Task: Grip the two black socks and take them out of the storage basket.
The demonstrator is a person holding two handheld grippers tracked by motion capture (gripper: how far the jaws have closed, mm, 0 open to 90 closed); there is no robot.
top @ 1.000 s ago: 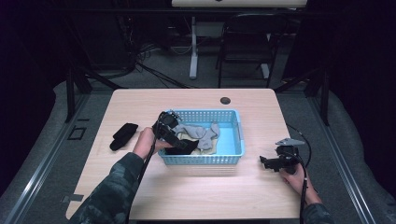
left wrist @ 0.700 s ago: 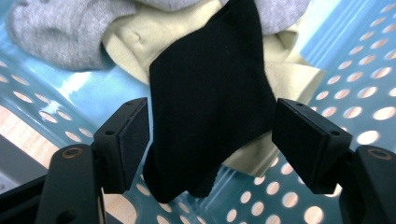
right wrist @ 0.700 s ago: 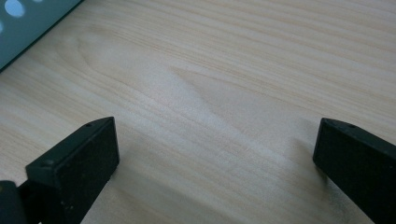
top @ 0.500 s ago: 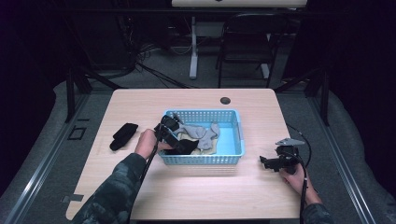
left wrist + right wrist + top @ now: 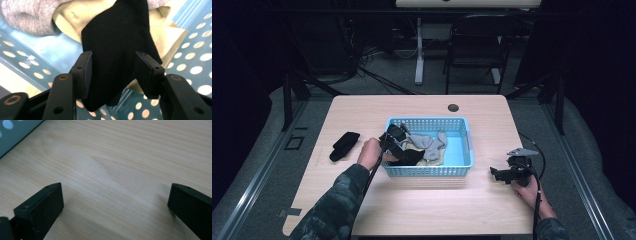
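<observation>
A black sock [image 5: 117, 37] lies in the near left corner of the blue basket [image 5: 467, 145], on top of a cream cloth [image 5: 72, 15] and beside a grey sock [image 5: 27, 17]. My left gripper [image 5: 112, 60] reaches down into that corner [image 5: 404, 150]. Its jaws have just been closing; the black sock [image 5: 412, 157] lies between the pads without being bunched or pinched. My right gripper [image 5: 496, 175] rests low over the bare table to the right of the basket. Its jaws stand wide apart [image 5: 115, 195] with nothing between them.
Another dark sock [image 5: 344, 145] lies on the wooden table [image 5: 492, 215] left of the basket. A round cable hole [image 5: 453, 107] sits near the far edge. A corner of the basket [image 5: 15, 132] is close to my right gripper.
The left gripper has dipped a little further into the basket's near left corner, onto the black sock. The right hand and its gripper have stayed where they were.
</observation>
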